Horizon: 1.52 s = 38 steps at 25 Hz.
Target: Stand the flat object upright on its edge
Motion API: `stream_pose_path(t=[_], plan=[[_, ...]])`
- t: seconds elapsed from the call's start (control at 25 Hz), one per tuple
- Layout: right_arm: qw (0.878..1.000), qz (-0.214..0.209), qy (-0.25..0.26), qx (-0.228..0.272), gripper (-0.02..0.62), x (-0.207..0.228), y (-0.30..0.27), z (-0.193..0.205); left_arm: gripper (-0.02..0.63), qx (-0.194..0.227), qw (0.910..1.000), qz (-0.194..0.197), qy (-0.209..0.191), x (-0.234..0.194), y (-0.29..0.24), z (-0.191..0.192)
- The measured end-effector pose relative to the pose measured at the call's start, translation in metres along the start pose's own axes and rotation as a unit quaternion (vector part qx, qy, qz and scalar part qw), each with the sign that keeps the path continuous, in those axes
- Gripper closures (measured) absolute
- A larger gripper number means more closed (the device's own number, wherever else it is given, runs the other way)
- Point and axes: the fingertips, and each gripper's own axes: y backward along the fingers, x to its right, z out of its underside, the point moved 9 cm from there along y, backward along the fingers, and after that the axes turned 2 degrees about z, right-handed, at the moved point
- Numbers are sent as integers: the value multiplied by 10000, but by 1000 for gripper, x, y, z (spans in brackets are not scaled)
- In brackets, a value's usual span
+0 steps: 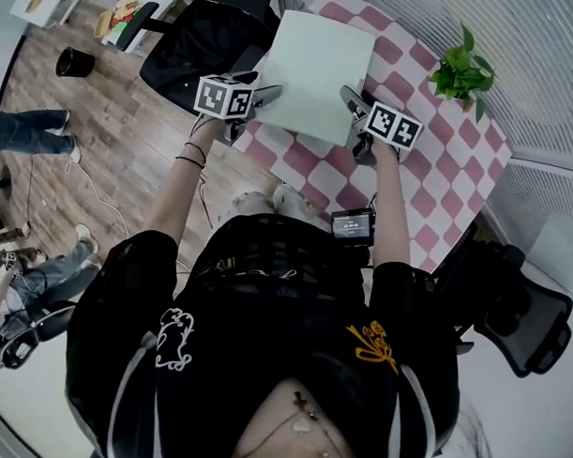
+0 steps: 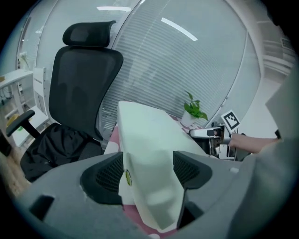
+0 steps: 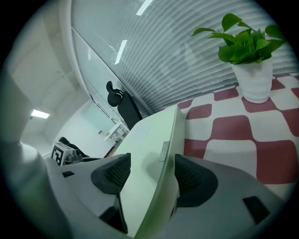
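The flat object (image 1: 320, 74) is a pale green-white board on the pink-and-white checked table (image 1: 439, 163). It is raised off the cloth and its broad face shows in the head view. My left gripper (image 1: 263, 94) is at the board's left edge and my right gripper (image 1: 355, 102) at its right edge. In the left gripper view the board (image 2: 149, 154) runs between the open jaws of the left gripper (image 2: 148, 170). In the right gripper view the tilted board (image 3: 149, 154) passes between the right gripper (image 3: 152, 173) jaws, which stand wide, with a thin dark gap at the right pad.
A potted plant (image 1: 464, 70) stands at the table's far right corner. A black office chair (image 1: 209, 42) is left of the table and another chair (image 1: 527, 316) at lower right. A small black device (image 1: 352, 224) sits at the near table edge. A person's legs (image 1: 32, 130) are at far left.
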Motion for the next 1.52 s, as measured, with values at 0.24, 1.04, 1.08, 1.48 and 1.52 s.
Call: stream_pose_path(t=[0.24,1.04,1.08,1.48,1.52], plan=[[9998,106,-24,-170,337,0,-14,-2,254,-7,9978,179,632,-19,-15,-3],[9963,837,172,-29,339,-18,0,5,272,-451,9963,692,-225,-27,-25,-22],[9961,850,235,80,341,-21,4,3,273,-396,9960,687,-403,-25,-22,-26],[9759,1347,1334,1079,377,-64,52,-27,288,155,9713,304,-2354,11,-3,-79],[9719,1424,1472,1156,380,-69,56,-31,291,205,9676,237,-2507,13,-2,-82]])
